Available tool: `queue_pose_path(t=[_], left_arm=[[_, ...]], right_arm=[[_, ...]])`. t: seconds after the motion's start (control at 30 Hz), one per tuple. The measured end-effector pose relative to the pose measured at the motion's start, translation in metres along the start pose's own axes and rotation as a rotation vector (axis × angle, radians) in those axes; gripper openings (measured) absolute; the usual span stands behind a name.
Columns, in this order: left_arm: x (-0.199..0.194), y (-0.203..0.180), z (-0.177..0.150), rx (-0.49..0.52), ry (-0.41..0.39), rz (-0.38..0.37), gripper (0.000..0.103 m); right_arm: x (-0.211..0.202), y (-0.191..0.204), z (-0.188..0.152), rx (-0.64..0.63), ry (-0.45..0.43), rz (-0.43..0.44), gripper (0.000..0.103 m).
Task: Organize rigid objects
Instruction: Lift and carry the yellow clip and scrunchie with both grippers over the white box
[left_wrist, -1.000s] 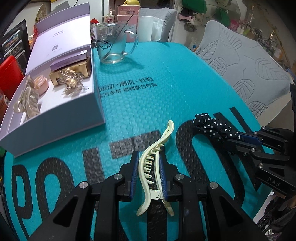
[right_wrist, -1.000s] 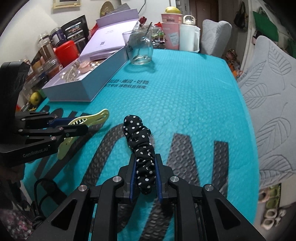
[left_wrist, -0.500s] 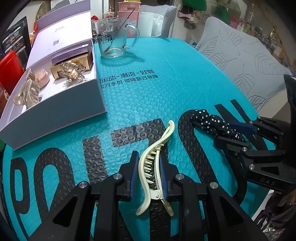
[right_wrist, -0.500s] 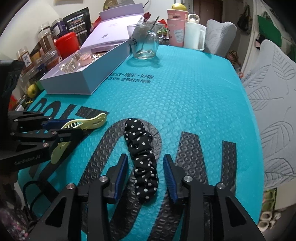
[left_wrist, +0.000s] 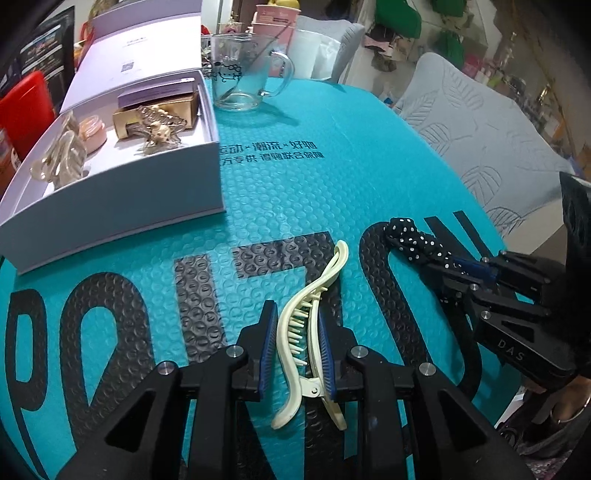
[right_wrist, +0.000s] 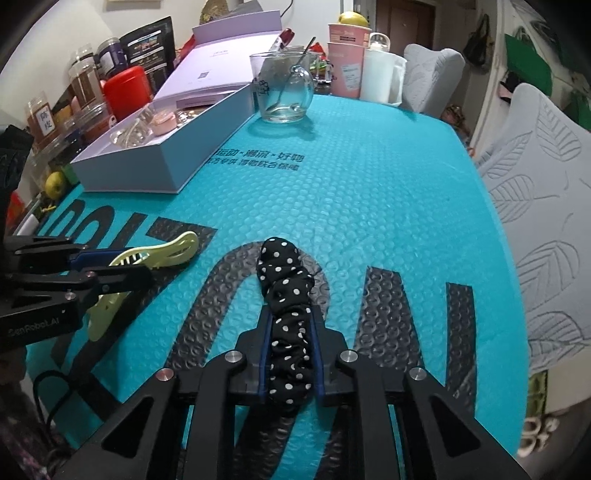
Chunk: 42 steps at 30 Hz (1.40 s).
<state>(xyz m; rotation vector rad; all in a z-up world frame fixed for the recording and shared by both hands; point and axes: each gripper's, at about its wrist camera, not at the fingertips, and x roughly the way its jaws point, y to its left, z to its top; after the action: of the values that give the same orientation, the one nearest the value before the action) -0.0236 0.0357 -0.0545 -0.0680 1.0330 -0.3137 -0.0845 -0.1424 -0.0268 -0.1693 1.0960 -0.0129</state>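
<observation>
Left wrist view: left tongs (left_wrist: 297, 332) clamp the cream hair clip (left_wrist: 314, 314); right tongs (right_wrist: 288, 328), just closing, pinch the polka-dot scrunchie (right_wrist: 286, 295); bare teal tabletop (right_wrist: 369, 184) lies ahead of both

Glass mug (left_wrist: 245, 79) with spoon, pink cups (right_wrist: 347, 59), perhaps jars.

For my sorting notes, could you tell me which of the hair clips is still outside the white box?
The cream banana clip, held on the teal mat in the left tongs; the other clips lie inside the box.

Cream hair clip (left_wrist: 308, 325) pinched, polka-dot scrunchie (right_wrist: 286, 314) pinched, on mat
</observation>
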Motion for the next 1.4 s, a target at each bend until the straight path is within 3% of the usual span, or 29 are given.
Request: queue_pose_path(t=[0.27, 0.97, 1.4], left_arm=[[-0.015, 0.01, -0.004, -0.041, -0.016, -0.01, 0.021], [-0.072, 0.035, -0.021, -0.099, -0.148, 0.046, 0.021], [-0.107, 0.064, -0.027, -0.118, -0.189, 0.1, 0.021]], right_arm=[[-0.004, 0.011, 0.003, 0.028, 0.018, 0.061, 0.016], [-0.042, 0.076, 0.007, -0.085, -0.046, 0.132, 0.016], [-0.058, 0.124, 0.021, -0.155, -0.082, 0.223, 0.016]])
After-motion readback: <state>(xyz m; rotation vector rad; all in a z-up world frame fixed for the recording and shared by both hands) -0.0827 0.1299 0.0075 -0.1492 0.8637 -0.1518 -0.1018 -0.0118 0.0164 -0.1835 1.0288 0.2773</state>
